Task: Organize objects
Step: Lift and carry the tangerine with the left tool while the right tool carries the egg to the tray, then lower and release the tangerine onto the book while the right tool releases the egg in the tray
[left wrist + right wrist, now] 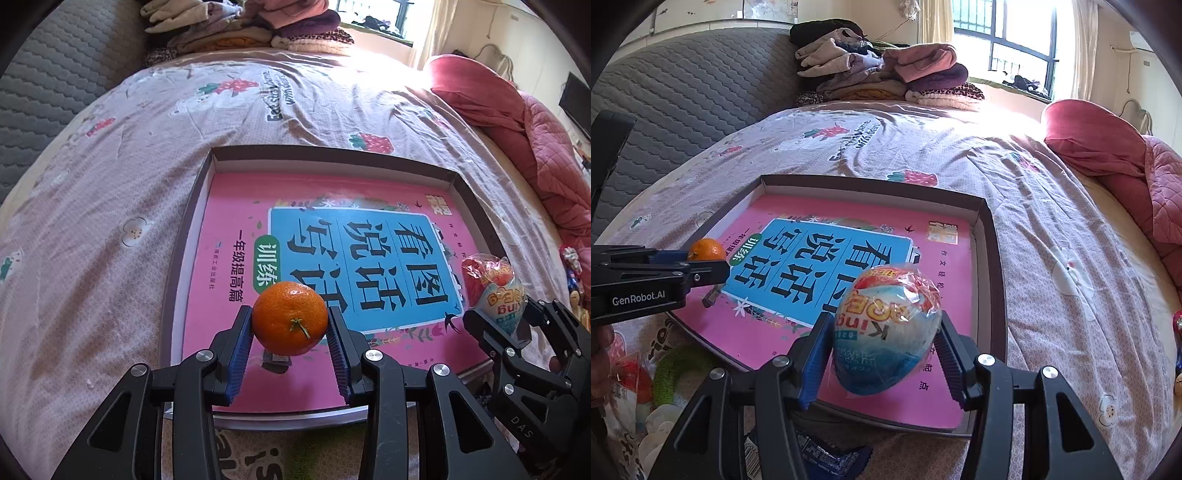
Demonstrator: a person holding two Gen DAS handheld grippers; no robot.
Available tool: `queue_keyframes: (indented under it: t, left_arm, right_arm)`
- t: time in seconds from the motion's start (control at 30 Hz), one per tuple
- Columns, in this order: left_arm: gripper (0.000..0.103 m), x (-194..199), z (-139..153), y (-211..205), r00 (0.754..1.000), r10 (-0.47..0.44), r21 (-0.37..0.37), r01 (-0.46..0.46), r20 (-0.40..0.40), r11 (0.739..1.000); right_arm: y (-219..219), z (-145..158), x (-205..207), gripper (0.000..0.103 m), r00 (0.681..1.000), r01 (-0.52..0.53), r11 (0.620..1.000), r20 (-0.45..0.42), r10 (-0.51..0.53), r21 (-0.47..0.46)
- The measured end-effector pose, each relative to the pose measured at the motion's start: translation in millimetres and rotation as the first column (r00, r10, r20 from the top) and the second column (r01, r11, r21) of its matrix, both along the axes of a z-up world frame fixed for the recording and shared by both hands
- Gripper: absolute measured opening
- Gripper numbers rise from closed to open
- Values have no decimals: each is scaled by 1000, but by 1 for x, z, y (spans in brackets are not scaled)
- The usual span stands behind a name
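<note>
My left gripper is shut on an orange mandarin and holds it above the near part of a pink book that lies in a shallow dark-rimmed box on the bed. My right gripper is shut on a plastic-wrapped toy egg, above the box's near right part. In the right wrist view the left gripper with the mandarin shows at the left. In the left wrist view the right gripper with the egg shows at the right.
A floral bedsheet covers the bed. Folded clothes are piled at the far end. A red quilt lies at the right. A green ring toy, wrapped snacks and a blue packet lie near the box's front edge.
</note>
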State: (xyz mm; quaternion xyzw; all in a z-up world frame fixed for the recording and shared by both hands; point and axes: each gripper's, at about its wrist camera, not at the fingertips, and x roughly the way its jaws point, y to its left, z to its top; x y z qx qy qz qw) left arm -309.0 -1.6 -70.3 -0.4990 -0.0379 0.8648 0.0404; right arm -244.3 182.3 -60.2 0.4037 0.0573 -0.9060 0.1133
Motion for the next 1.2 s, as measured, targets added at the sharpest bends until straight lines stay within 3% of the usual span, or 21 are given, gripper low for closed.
queue_keyframes:
  t: [0.57,0.67,0.87,1.2]
  left_arm:
    - [41,-3,-12,3,997,-6,-19,8,73,1000]
    - [42,-1,-9,2,998,-1,-33,3,58,999]
    - [56,3,1,2,1000,-10,-8,10,25,1000]
    - [61,21,20,3,999,-2,10,3,-38,1000]
  right_arm:
    - [-1,-8,-4,55,998,-4,1000,66,5,-14]
    - [0,-8,-4,55,998,-1,1000,67,2,-19]
    - [3,-3,-4,58,999,2,999,49,-1,-32]
    - [3,12,1,59,1000,25,1000,-16,-26,-11]
